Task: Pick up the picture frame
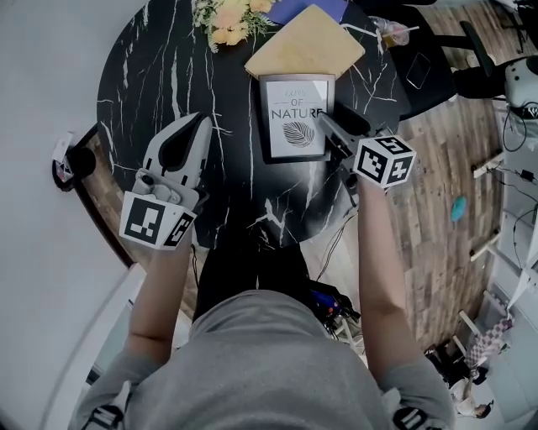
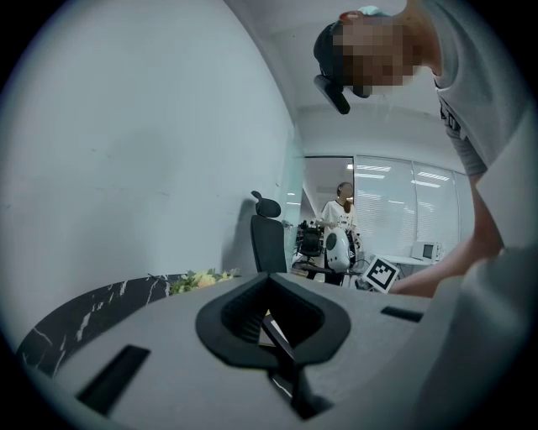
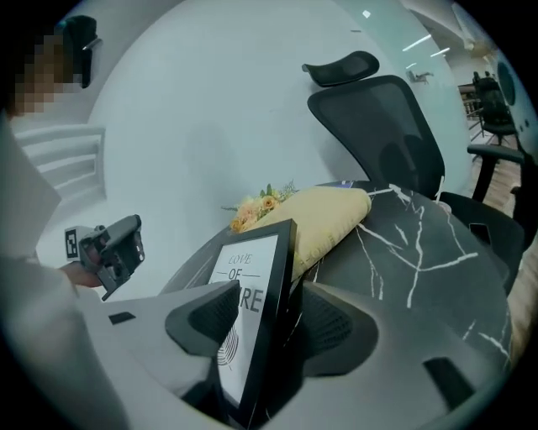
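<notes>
Picture frame [image 1: 296, 117] sits between down-tilted right gripper [image 3: 267, 312] jaws.

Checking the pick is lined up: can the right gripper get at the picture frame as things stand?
Likely yes. The right gripper has its jaws open astride the edge of the picture frame, one pad on each side, and nothing else stands between them.

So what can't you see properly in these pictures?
- Frame's back: every view, its own front hides it.
- Flowers: head view, top edge cuts them; right gripper view, cushion hides their base.
- Purple thing: head view, cushion and top edge hide most.
- Frame, left gripper view: the left gripper's body blocks it.
</notes>
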`<state>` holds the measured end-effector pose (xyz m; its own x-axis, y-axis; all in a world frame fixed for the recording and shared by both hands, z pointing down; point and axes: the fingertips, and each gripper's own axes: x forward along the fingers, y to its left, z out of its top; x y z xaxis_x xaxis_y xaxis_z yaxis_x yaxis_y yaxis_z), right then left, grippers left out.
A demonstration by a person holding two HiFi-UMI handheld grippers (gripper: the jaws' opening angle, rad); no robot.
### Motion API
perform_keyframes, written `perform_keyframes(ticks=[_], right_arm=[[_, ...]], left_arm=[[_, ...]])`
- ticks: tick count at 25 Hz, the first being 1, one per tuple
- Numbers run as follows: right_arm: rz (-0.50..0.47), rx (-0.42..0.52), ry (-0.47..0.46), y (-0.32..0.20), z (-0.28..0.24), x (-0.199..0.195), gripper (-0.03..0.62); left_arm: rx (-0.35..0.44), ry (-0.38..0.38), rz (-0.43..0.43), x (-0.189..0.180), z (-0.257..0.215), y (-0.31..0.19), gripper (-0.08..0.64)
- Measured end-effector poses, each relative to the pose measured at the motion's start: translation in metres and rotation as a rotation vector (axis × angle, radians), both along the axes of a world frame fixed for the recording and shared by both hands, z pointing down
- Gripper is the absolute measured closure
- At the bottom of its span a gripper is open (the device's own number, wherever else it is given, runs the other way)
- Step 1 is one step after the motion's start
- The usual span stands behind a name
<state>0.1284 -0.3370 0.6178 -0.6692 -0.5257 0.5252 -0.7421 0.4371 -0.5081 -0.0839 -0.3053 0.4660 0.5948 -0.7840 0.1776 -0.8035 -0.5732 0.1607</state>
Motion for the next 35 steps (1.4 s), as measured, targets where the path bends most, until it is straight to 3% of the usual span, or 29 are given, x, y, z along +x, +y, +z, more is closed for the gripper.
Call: perform_keyframes(ticks=[14, 20, 24, 27, 31, 35], right_arm=[[-0.223, -0.229, -0.124, 0.001, 0.020, -0.031, 0.370], [-0.244, -0.244, -0.190, 0.002, 0.017, -0.038, 0.441], [-0.215, -0.260, -0.296, 0.007, 0.011, -0.040, 0.484], [-0.190, -0.276, -0.434, 0.010, -0.002, -0.043, 0.529], [-0.141, -0.290, -0.607, 0.012, -0.015, -0.045, 0.543], [-0.142, -0.282, -0.631, 0.014, -0.022, -0.045, 0.548]], left_arm=[[-0.022, -0.004, 0.008, 0.004, 0.006, 0.012, 0.554], [-0.022, -0.001, 0.006, 0.005, 0.006, 0.012, 0.554], [-0.018, 0.007, 0.004, 0.006, 0.002, 0.013, 0.554], [-0.016, 0.006, 0.004, 0.006, 0.000, 0.014, 0.554], [-0.010, 0.003, -0.001, 0.004, -0.003, 0.017, 0.554], [-0.009, 0.001, -0.005, 0.001, -0.005, 0.019, 0.554]])
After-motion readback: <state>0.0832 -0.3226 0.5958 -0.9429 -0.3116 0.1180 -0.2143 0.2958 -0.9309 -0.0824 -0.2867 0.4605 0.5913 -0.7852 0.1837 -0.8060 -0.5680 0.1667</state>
